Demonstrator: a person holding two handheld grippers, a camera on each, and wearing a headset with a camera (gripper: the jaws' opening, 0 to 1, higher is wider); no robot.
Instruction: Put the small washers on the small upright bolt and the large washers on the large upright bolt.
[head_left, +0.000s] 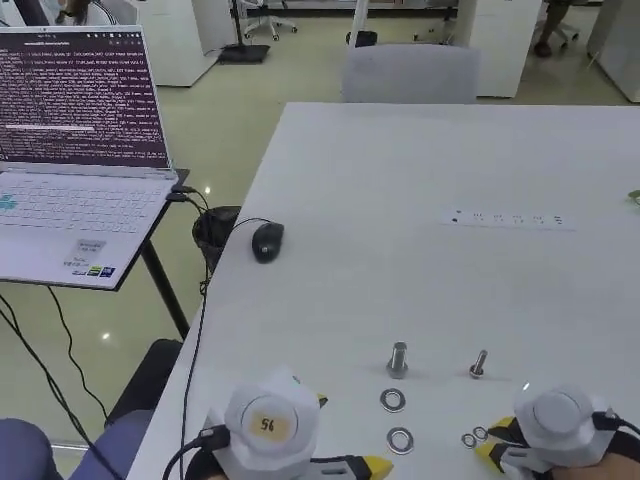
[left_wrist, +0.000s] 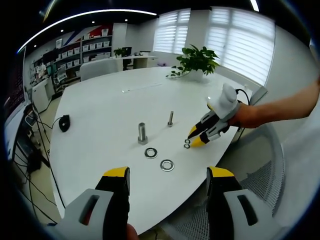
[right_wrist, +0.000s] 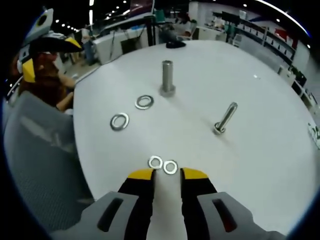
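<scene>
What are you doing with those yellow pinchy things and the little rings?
A person is sorting washers onto two upright bolts, with a gripper in each hand. The right gripper is just short of the two small washers, jaws a little apart, with nothing picked up yet. The left gripper hangs open and holds nothing. The two large washers lie flat on the table near the large bolt. That bolt and the small bolt are both bare.
</scene>
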